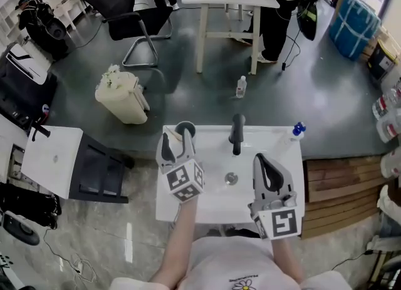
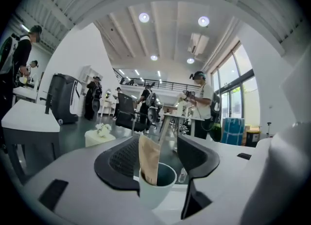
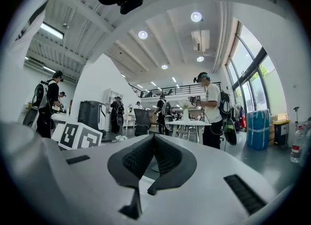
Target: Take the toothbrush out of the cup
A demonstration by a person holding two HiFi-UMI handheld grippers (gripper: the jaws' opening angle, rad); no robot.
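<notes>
The left gripper (image 1: 177, 141) is at the back left corner of the white counter (image 1: 207, 157), right at the cup (image 1: 185, 129). Its 2 fingers (image 2: 121, 163) are spread wide, and the cup (image 2: 154, 190) sits low between them. There is a gap between the cup and the finger on the right. The other finger is very close to the cup, but you cannot tell if it touches. The toothbrush (image 2: 148, 158) is in the cup. It looks like a flat tan piece that stands up past the rim, and in the head view it (image 1: 171, 136) leans to the left. The fingers are not on it. The right gripper (image 1: 266, 163) is over the right side of the counter, near the drain (image 1: 231, 178) and apart from the black tap (image 1: 237, 133). Its 2 fingers (image 3: 141, 158) are pressed together with nothing between them.
</notes>
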